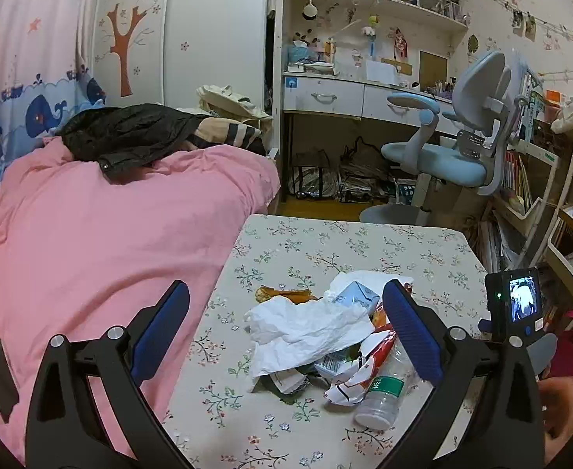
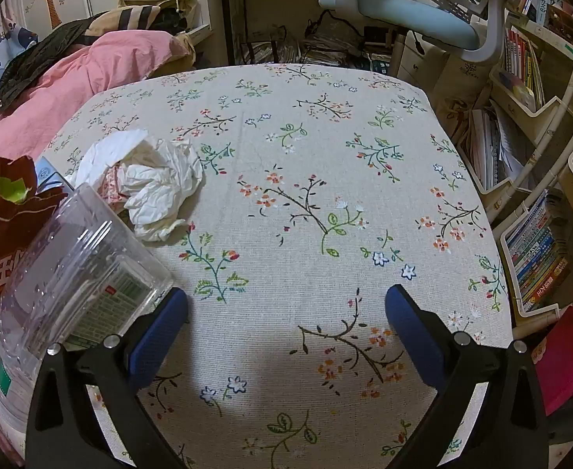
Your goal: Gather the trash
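Observation:
A pile of trash lies on the floral table (image 1: 423, 250): crumpled white paper (image 1: 306, 328), a small blue-grey carton (image 1: 354, 297), a brown wrapper (image 1: 282, 294), red and white packaging (image 1: 368, 367) and a clear plastic bottle (image 1: 384, 394). My left gripper (image 1: 286, 328) is open and empty, above the pile. My right gripper (image 2: 286, 324) is open and empty, low over bare tablecloth (image 2: 325, 156). In the right wrist view the clear bottle (image 2: 71, 273) lies against its left finger, with a red-brown wrapper (image 2: 0, 211) and crumpled white paper (image 2: 153, 183) at the left.
A bed with a pink duvet (image 1: 90, 234) borders the table's left side. A blue desk chair (image 1: 450, 156) and desk stand beyond the far edge. Bookshelves (image 2: 536, 265) and a pink bag (image 2: 568, 355) stand at the right. The right gripper's camera unit (image 1: 515, 305) shows at the right.

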`<state>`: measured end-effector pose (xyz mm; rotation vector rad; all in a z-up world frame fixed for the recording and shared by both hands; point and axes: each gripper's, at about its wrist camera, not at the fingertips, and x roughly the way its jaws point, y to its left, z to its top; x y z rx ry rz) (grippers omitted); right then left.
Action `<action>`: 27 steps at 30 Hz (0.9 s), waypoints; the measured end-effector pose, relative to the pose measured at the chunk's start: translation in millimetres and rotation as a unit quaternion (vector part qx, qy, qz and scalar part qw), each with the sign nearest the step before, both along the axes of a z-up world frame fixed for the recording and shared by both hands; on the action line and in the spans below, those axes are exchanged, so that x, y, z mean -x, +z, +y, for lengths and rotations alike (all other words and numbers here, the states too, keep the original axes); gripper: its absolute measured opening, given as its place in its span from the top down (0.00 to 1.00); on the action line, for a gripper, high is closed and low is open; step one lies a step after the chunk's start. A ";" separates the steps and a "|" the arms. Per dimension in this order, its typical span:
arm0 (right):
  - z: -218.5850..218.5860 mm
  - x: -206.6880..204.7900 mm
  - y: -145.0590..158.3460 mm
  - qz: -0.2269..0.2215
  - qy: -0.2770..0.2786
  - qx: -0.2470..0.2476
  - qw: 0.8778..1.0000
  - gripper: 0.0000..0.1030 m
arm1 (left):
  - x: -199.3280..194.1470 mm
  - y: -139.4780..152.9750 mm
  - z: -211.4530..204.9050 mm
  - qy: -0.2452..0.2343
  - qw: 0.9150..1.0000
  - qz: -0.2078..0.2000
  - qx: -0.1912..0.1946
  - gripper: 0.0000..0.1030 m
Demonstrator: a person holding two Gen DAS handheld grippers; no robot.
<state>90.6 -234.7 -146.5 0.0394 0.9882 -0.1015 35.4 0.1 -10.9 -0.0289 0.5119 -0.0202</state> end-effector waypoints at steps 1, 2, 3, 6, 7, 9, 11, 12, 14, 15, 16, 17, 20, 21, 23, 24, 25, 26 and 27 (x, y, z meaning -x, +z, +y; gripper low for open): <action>0.1 0.0 0.0 0.000 0.000 0.000 1.000 0.06 | 0.0 -0.9 -1.2 0.001 1.000 -0.001 -0.001 0.07; 0.2 0.0 0.1 0.000 0.000 0.000 1.000 0.06 | -0.2 -1.7 -2.0 0.002 1.000 -0.003 -0.003 0.07; -0.1 0.0 0.1 0.000 0.000 0.000 1.000 0.06 | -0.2 -1.5 -2.2 0.002 1.000 -0.003 -0.003 0.07; 0.2 0.0 0.1 0.000 0.000 0.000 1.000 0.06 | -2.7 -3.7 -1.0 0.000 1.000 0.001 0.000 0.07; 0.2 0.0 0.2 0.000 0.000 0.000 1.000 0.06 | -4.1 -4.7 -0.1 0.000 1.000 0.005 -0.002 0.07; 1.4 -0.8 -0.7 0.000 0.000 0.000 1.000 0.06 | -7.0 -7.1 3.2 0.003 1.000 0.014 -0.003 0.07; 2.6 -1.4 -1.6 0.000 0.000 0.000 1.000 0.06 | -9.4 -8.5 6.6 0.001 1.000 0.023 0.003 0.07; 3.3 -1.9 -2.0 0.000 -0.002 0.000 1.000 0.06 | -9.7 -8.7 7.4 0.000 1.000 0.025 0.004 0.07; 4.1 -1.0 -2.4 0.001 -0.011 -0.001 1.000 0.06 | -10.2 -8.4 7.1 -0.002 1.000 0.026 0.000 0.07; 4.5 0.3 -2.4 0.004 -0.011 -0.002 1.000 0.06 | -10.2 -8.8 6.1 -0.002 1.000 0.026 -0.004 0.07; 4.7 1.1 -2.1 0.012 -0.008 -0.002 1.000 0.06 | -10.5 -8.8 4.6 -0.004 1.000 0.027 -0.006 0.07; 2.8 2.2 0.7 0.021 -0.006 -0.004 1.000 0.06 | -10.5 -10.1 2.9 -0.007 1.000 0.029 -0.009 0.07; 1.3 14.2 17.5 0.004 -0.022 0.034 0.999 0.06 | -10.7 -12.4 -1.7 -0.012 0.999 0.037 -0.017 0.07; 3.3 17.6 23.6 -0.008 -0.024 0.047 0.999 0.06 | -10.3 -13.2 -1.8 -0.012 0.999 0.037 -0.018 0.07; 6.8 32.6 47.2 -0.047 -0.019 0.064 0.997 0.06 | -8.9 -12.5 -2.3 -0.010 0.999 0.035 -0.017 0.07; 9.3 40.5 57.8 -0.065 -0.016 0.073 0.995 0.06 | -8.1 -12.2 -1.8 -0.010 0.999 0.034 -0.015 0.07; 13.6 51.2 71.1 -0.089 -0.011 0.083 0.993 0.06 | -7.1 -11.2 -1.2 -0.009 0.999 0.033 -0.013 0.07; 19.1 60.8 83.2 -0.110 -0.005 0.090 0.990 0.06 | -6.2 -10.7 -0.8 -0.007 0.999 0.031 -0.012 0.07; 24.0 68.1 92.6 -0.129 -0.001 0.095 0.987 0.06 | -5.1 -10.0 0.6 -0.005 1.000 0.029 -0.011 0.07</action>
